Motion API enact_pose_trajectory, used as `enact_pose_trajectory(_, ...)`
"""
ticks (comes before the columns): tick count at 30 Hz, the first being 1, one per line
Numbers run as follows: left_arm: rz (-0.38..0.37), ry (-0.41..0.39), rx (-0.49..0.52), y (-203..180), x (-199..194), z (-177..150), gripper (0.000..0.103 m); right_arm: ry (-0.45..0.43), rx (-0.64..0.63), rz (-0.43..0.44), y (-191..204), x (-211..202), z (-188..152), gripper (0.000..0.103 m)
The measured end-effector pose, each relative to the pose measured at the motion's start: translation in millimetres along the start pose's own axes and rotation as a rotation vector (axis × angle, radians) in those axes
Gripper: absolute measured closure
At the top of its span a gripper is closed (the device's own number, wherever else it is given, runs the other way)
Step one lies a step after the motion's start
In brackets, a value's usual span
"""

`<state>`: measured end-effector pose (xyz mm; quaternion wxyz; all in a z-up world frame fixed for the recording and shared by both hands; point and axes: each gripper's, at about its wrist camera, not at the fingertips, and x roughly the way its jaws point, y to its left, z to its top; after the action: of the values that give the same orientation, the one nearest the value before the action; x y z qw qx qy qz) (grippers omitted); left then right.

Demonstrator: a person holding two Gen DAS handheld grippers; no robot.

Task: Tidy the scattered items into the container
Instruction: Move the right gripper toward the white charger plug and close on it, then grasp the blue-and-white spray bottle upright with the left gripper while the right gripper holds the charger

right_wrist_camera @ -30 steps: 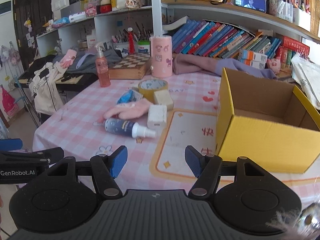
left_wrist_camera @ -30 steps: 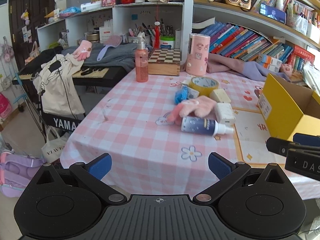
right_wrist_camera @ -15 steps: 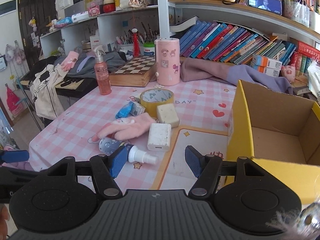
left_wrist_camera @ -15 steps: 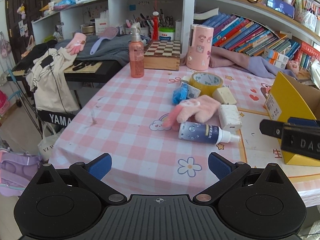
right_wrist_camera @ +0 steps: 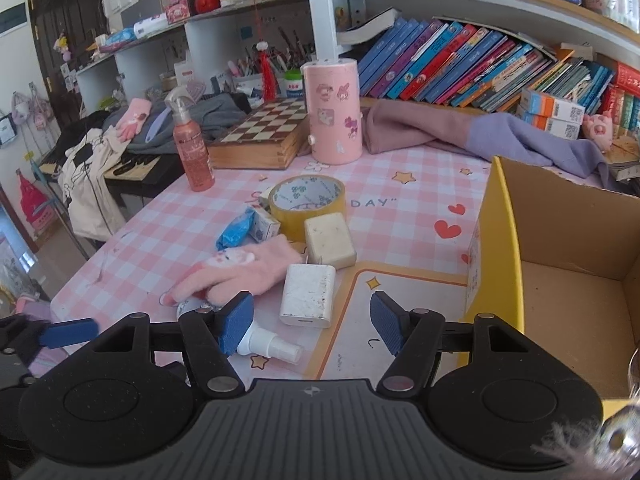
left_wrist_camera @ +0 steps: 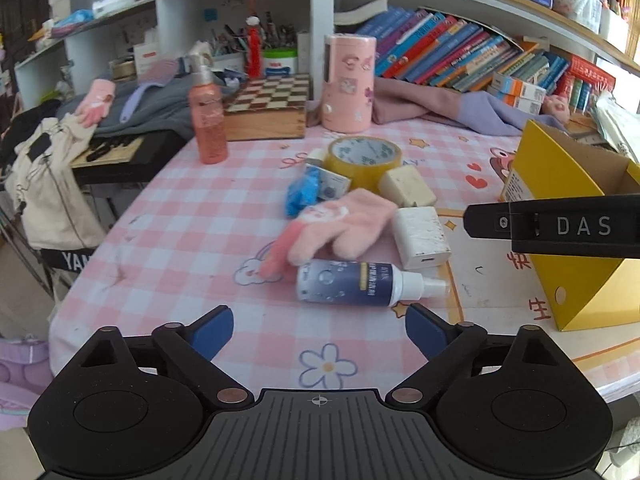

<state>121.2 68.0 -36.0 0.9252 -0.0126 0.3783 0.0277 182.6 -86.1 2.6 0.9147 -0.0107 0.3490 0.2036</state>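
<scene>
Scattered items lie just ahead of both jaws on the pink checked tablecloth [left_wrist_camera: 188, 240]. Left gripper [left_wrist_camera: 319, 330] — jaws wide apart, having just been closing a little, nothing between them; the navy spray bottle [left_wrist_camera: 352, 283] lies on its side just beyond the fingertips. Right gripper [right_wrist_camera: 310, 320] — jaws part-open and empty; the white charger [right_wrist_camera: 307, 295] sits just ahead between them. Beyond both: pink glove [left_wrist_camera: 332, 226], touching the bottle; cream block [right_wrist_camera: 330, 240]; blue packet [left_wrist_camera: 301, 196]; yellow tape roll [right_wrist_camera: 307, 202]. Yellow cardboard box [right_wrist_camera: 496, 248] — open, to the right of the right jaws.
</scene>
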Motion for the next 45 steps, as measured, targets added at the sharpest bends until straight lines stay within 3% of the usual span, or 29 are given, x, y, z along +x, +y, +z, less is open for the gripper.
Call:
enact_pose_trajectory(6,-0.008,0.024,-0.017,0,14,7,0.012,0.056,-0.007,0.028,0,17,7,0.039)
enact_pose_trajectory(15,0.037,0.041,-0.064,18,14,9,0.012,0.149,-0.005,-0.022,4,68,17,0.039)
enact_pose_trajectory(23,0.026,0.048,-0.088,26,15,11,0.012,0.225,-0.008,-0.022,9,108,21,0.041)
enact_pose_trajectory(25,0.014,0.044,-0.086,25,16,12,0.012,0.243,-0.012,-0.021,10,114,20,0.044)
enact_pose_trajectory(29,-0.008,0.043,-0.077,22,19,15,0.012,0.268,-0.003,-0.048,8,123,18,0.059)
enact_pose_trajectory(38,-0.041,0.060,-0.104,19,29,19,0.013,0.246,0.025,-0.052,-3,109,23,0.061)
enact_pose_trajectory(45,-0.071,0.084,-0.302,35,39,21,0.018,0.106,0.012,-0.049,-7,74,41,0.061)
